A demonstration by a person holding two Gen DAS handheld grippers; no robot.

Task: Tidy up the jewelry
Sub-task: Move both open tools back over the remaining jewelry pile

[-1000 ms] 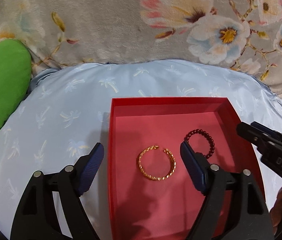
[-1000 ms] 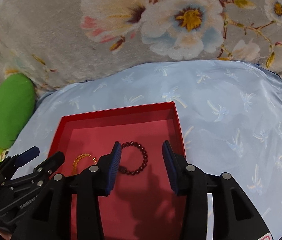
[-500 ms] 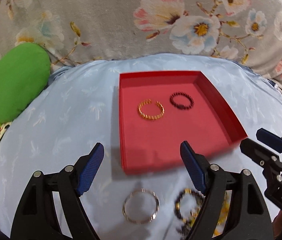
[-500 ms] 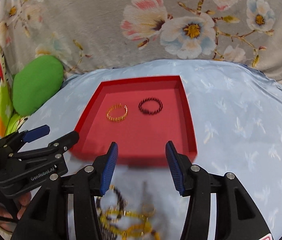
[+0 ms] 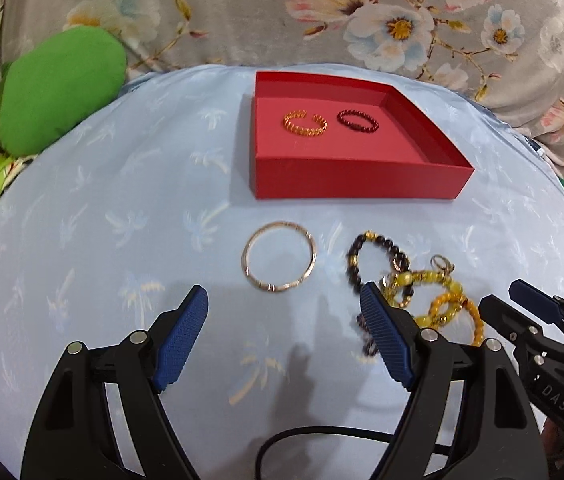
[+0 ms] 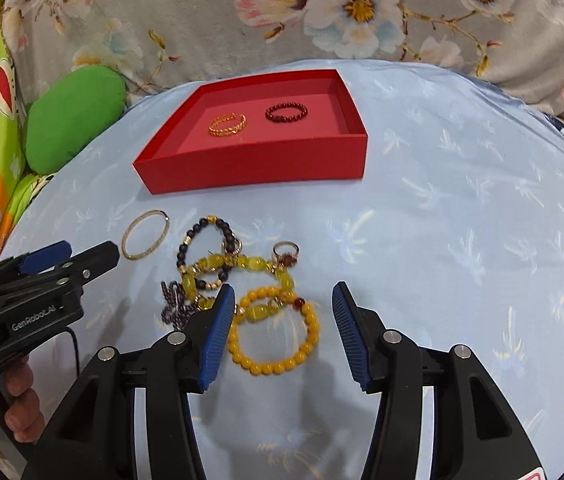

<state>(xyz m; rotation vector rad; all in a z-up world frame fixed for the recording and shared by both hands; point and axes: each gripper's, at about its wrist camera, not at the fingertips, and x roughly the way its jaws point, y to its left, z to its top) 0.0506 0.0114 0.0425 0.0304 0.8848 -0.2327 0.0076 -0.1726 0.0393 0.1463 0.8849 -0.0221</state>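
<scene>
Surface: pale blue palm-print cloth (image 5: pixel 130 208), floral blanket (image 5: pixel 242 12) behind, green cushion (image 5: pixel 58 92) left of the red tray (image 5: pixel 361 178).
Tray: holds gold cuff (image 5: pixel 305 123) and dark red bead bracelet (image 5: pixel 357 121).
Loose: thin bangle (image 5: pixel 279 256) and tangled bead bracelets (image 6: pixel 238 276) in front of the tray.
Left gripper (image 5: pixel 283 336): spread wide, empty.
Right gripper (image 6: pixel 283 328): jaws opening, yellow bead bracelet (image 6: pixel 274 330) lying between, untouched.
Change: tray filled the views earlier; now farther off, loose pile revealed.

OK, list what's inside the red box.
Inside the red box: a gold open bangle and a dark red bead bracelet, lying apart. The near wall hides a strip of floor.
</scene>
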